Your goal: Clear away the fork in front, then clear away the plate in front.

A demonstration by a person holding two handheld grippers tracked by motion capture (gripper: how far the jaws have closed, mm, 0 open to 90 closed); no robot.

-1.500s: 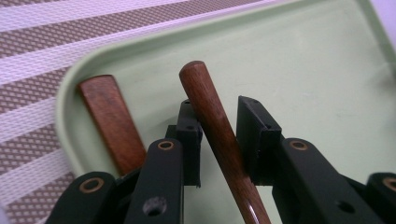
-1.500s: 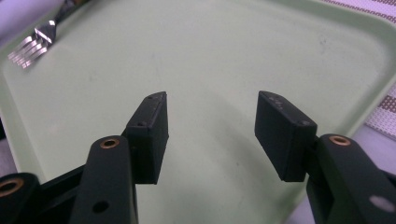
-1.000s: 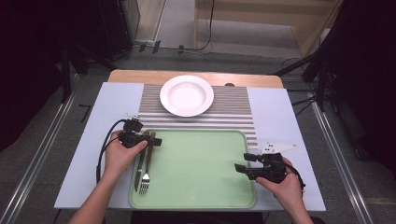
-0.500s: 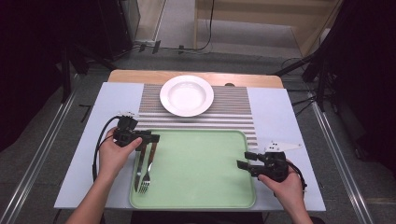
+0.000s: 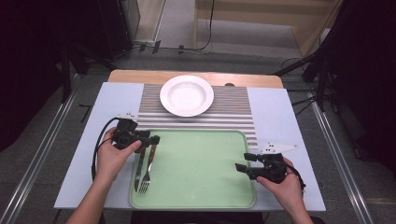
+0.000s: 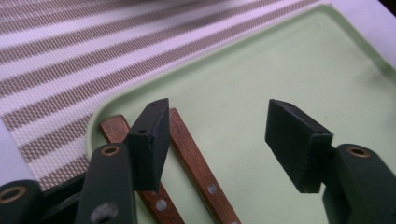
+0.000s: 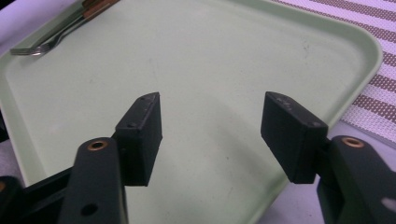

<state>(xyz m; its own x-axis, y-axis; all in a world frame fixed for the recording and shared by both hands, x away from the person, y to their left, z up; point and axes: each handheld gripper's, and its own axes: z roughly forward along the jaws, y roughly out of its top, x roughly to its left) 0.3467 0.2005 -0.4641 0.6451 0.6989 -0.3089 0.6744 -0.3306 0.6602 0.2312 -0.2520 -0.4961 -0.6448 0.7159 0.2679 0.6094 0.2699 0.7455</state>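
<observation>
Tray (image 5: 196,186) on table (image 5: 280,121), between both grippers' jaws. Knife (image 5: 140,163) and fork (image 5: 147,172) side by side in tray, under left gripper (image 5: 152,139) jaws. Plate (image 5: 187,95) on mat (image 5: 233,109), beyond jaws. Right gripper (image 5: 239,167) jaws over tray's opposite edge.

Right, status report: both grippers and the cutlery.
Left gripper open above the wooden cutlery handles. Right gripper open, empty, over the pale green plastic tray. Steel fork lies in the tray, nothing blocking.
</observation>
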